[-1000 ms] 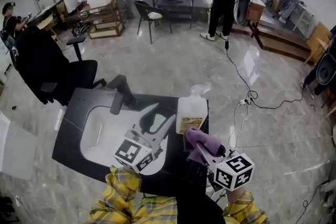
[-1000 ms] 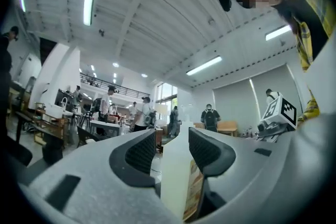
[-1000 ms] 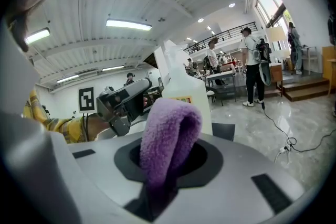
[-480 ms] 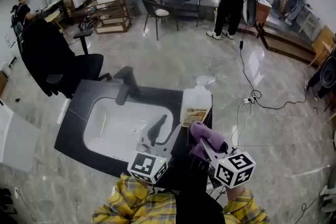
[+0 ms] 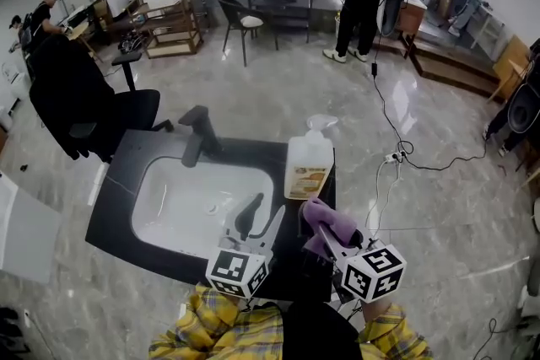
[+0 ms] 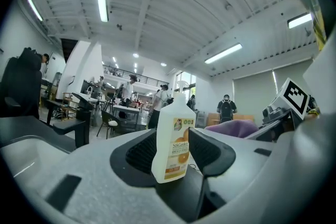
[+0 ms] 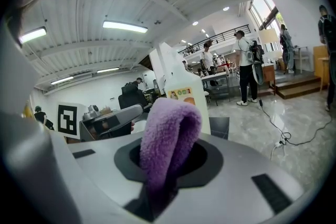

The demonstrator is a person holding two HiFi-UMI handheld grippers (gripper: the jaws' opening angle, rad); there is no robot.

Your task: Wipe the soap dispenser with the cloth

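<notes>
Left gripper (image 5: 266, 213) drew back nearer you, jaws apart, empty | right gripper (image 5: 319, 239) clamps cloth (image 5: 331, 219) | steady dispenser (image 5: 308, 166) with left, wipe its near face.

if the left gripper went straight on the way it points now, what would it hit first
Most likely the soap dispenser: it stands centred between the open jaws of the left gripper in that gripper's view, with nothing in front of it. How near it is, is hard to judge.
</notes>
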